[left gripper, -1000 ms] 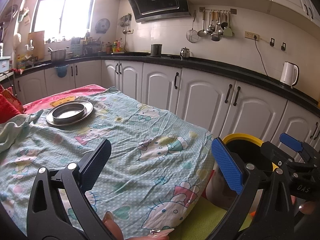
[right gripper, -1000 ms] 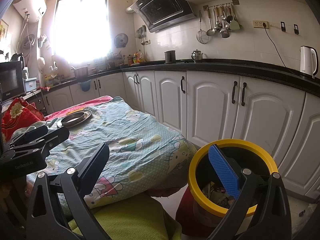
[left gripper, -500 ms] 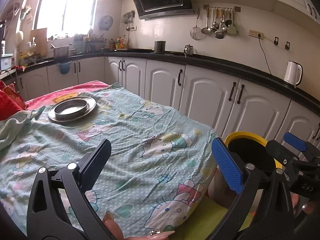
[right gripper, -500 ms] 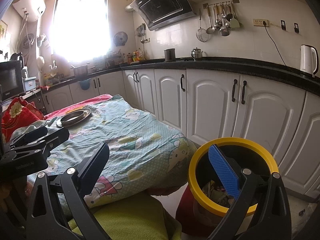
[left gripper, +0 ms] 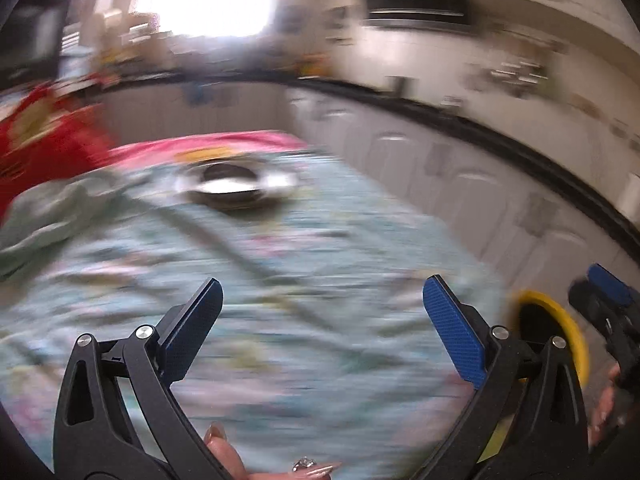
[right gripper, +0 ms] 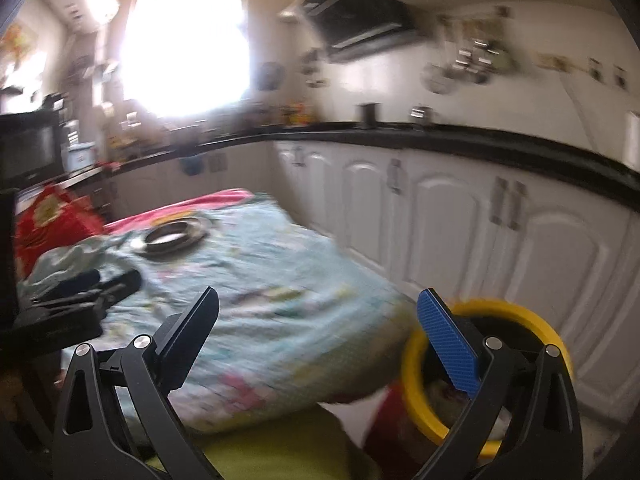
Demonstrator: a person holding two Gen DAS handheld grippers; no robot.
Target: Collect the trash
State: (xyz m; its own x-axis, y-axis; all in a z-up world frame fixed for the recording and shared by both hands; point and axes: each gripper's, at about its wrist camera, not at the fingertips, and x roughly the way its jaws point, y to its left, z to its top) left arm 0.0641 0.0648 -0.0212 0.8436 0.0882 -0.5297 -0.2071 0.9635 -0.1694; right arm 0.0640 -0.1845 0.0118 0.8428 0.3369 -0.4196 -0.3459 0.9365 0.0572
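Note:
Both views are motion-blurred. My left gripper [left gripper: 322, 332] is open and empty above the table's patterned cloth [left gripper: 280, 288]. My right gripper [right gripper: 318, 334] is open and empty, by the table's near right corner. A yellow-rimmed trash bin [right gripper: 516, 312] with trash inside stands on the floor right of the table, under my right gripper's blue finger; it also shows in the left wrist view [left gripper: 548, 308]. The right gripper appears at the right edge of the left wrist view [left gripper: 608, 308], and the left gripper at the left of the right wrist view [right gripper: 80, 292].
A metal plate with a bowl [left gripper: 236, 184] sits at the table's far side, also in the right wrist view [right gripper: 172, 236]. Red cushions [left gripper: 44, 140] lie far left. White cabinets [right gripper: 460, 232] under a black counter run along the right. A green cloth [right gripper: 280, 444] lies below the table edge.
Both cameras have swung left, with heavy blur now. The plate and bin have shifted right in the views. Both grippers stay open and empty.

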